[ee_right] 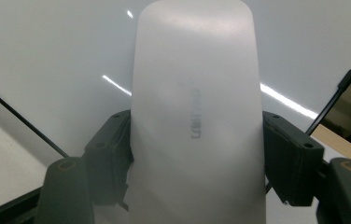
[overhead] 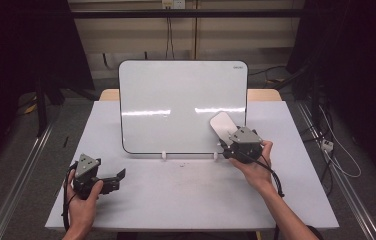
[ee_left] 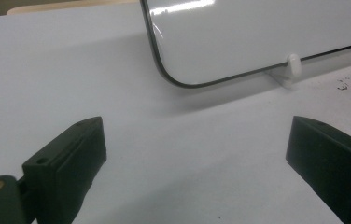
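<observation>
- Faint grey lettering on eraser (ee_right: 197, 116), too blurred to read.
- Right gripper (overhead: 224, 134) clamped on eraser, pressed against whiteboard (overhead: 176, 100), lower right part.
- Left gripper (overhead: 118, 177) spread wide, low over table (overhead: 186, 195).

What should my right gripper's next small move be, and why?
Probably sweep the white oblong eraser leftward across the glossy white rectangular whiteboard. The right gripper has its fingers shut on it at the board's lower right corner; the left gripper sits open on the table.
</observation>
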A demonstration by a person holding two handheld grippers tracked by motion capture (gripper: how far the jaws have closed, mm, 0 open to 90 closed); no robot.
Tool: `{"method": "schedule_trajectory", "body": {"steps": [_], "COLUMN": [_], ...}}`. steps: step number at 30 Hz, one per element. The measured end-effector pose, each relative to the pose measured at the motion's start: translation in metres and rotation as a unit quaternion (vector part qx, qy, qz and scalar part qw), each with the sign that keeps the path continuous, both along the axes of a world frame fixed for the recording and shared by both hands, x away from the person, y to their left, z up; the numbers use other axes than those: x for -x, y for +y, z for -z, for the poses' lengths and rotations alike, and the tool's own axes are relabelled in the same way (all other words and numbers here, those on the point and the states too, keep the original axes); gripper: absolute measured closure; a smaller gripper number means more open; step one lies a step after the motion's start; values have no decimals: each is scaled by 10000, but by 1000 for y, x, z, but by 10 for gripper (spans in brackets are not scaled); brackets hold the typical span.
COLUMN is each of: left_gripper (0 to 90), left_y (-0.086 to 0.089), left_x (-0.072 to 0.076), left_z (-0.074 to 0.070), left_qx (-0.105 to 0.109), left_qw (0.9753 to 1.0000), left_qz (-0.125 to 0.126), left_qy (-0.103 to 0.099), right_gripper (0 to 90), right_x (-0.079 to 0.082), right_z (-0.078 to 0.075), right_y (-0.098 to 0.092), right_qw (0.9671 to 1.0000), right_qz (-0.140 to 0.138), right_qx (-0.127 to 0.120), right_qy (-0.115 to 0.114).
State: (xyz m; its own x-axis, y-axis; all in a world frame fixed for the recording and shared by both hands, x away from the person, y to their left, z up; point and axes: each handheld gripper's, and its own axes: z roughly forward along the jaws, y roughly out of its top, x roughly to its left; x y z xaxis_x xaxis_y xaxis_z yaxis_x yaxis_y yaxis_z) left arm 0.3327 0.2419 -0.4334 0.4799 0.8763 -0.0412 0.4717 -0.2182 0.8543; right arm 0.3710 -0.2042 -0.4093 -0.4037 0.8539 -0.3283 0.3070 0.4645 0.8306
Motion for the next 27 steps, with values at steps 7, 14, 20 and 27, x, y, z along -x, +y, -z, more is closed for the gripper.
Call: {"method": "schedule_trajectory", "body": {"steps": [7, 14, 20, 27], "left_gripper": [50, 50, 50, 50], "left_y": [-1, -2, -4, -1], "left_x": [0, -1, 0, 1], "left_z": [-1, 0, 0, 0], "left_qx": [28, -5, -44, -45], "left_qw": [10000, 10000, 10000, 10000], "left_qz": [-24, -44, 15, -23], "left_qy": [3, 4, -8, 4], "right_gripper": [315, 313, 310, 302], "right_x": [-3, -3, -4, -5], "right_z": [8, 7, 8, 7], "right_y": [2, 3, 3, 2], "right_qw": [9999, 9998, 9998, 9998], "right_qz": [65, 86, 98, 122], "right_qx": [151, 194, 166, 73], "right_qy": [-19, 14, 46, 157]}}
